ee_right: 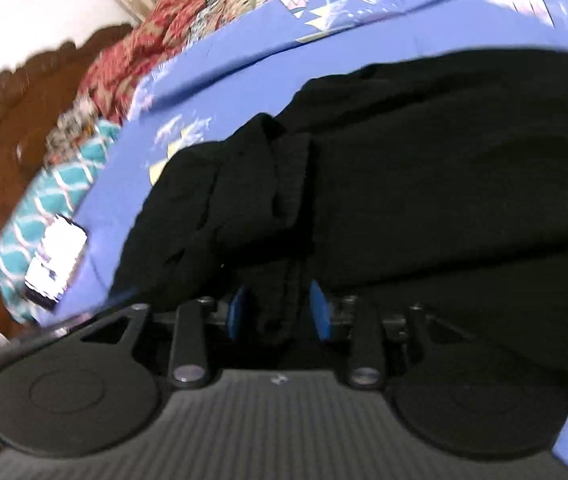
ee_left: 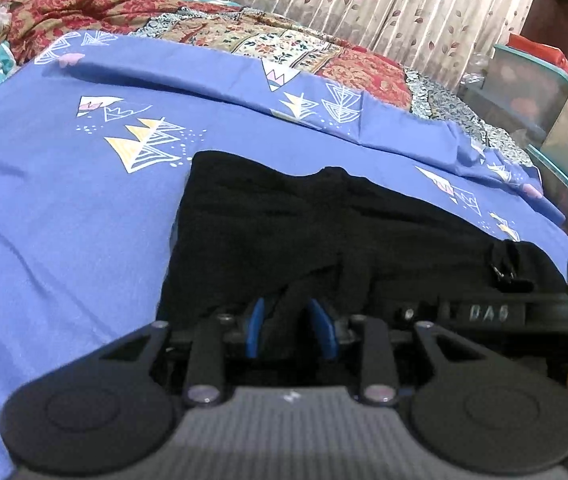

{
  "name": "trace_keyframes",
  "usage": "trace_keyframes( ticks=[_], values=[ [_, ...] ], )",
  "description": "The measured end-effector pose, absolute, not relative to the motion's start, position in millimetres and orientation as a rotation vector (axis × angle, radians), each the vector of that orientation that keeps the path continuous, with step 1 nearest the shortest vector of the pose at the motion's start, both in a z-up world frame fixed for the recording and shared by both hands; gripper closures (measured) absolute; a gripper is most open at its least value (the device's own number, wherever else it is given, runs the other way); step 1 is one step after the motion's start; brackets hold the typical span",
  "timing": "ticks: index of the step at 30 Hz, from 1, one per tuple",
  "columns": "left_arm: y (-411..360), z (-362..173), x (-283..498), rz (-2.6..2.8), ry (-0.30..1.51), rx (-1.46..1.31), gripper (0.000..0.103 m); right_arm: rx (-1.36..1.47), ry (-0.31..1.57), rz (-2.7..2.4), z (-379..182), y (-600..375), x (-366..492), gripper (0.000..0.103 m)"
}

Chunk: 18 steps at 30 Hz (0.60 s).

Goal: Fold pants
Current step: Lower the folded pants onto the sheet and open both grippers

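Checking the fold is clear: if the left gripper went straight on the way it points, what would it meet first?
The black pants: the left gripper already has a fold between its jaws, and more black cloth lies directly ahead.

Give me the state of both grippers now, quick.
Left gripper: black pants fabric between its fingers; whether it is gripped cannot be told.
Right gripper: open, a pants fold lying loose between its fingers.

bed [ee_left: 64,240]: blue sheet | on it: black pants [ee_left: 323,232], patterned quilt [ee_left: 244,36]
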<state>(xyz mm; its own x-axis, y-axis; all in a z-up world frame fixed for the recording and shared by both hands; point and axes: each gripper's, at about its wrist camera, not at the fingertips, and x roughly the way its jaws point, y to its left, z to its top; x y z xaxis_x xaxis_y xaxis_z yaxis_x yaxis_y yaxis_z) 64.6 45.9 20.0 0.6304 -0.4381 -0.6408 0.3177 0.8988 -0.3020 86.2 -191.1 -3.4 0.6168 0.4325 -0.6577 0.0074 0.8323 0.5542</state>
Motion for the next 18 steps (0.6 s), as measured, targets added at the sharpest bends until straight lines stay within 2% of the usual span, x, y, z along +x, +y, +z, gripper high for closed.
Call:
trace_keyframes(
  ticks=[4,18],
  values=[
    [49,18,62,-0.433,0.78,-0.174,0.075,0.615,0.863,0.267,-10,-194,87,0.064],
    [35,11,62,-0.423,0.783,-0.09,0.071,0.589,0.845,0.291,-10,-201,82,0.064]
  ],
)
